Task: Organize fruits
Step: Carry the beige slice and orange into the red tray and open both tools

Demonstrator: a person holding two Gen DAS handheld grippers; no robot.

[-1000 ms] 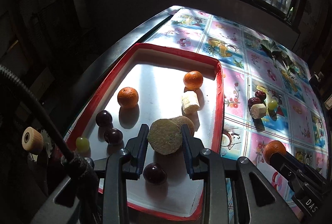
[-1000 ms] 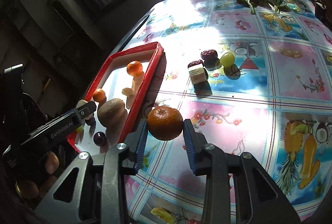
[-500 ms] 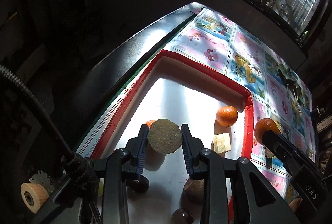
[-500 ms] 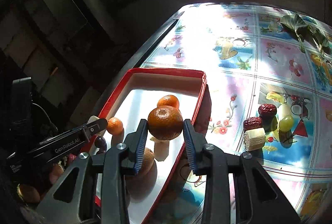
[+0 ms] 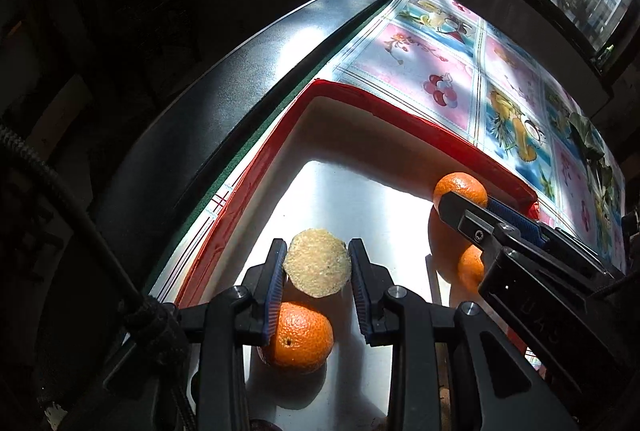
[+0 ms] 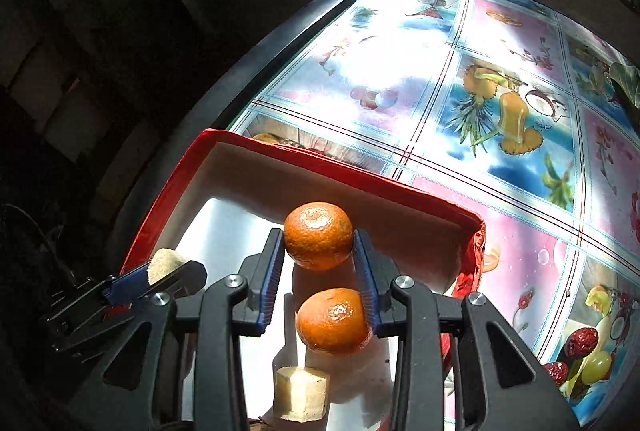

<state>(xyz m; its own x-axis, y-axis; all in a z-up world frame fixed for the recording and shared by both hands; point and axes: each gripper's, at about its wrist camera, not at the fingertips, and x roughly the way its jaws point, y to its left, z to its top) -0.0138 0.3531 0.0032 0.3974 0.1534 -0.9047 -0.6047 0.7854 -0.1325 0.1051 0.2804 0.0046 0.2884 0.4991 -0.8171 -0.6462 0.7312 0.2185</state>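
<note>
My left gripper [image 5: 317, 267] is shut on a brown kiwi [image 5: 317, 268] and holds it above the white floor of the red-rimmed tray [image 5: 256, 171], over an orange [image 5: 298, 337] lying in the tray. My right gripper [image 6: 319, 251] is shut on an orange [image 6: 319, 235] and holds it over the tray's far right part [image 6: 344, 171], above another orange [image 6: 333, 320] and a pale banana piece [image 6: 301, 393]. The right gripper and its orange [image 5: 460, 187] show in the left wrist view. The left gripper with the kiwi [image 6: 164, 263] shows in the right wrist view.
The tray sits at the left edge of a table with a fruit-print cloth [image 6: 500, 103]. Red dates [image 6: 580, 343] and a green grape [image 6: 596, 365] lie on the cloth to the right of the tray. Green leaves [image 5: 588, 143] lie far back.
Both grippers have moved forward toward the tray's far end with their fruit. The right gripper carried its orange from the cloth over the rim into the tray area.
</note>
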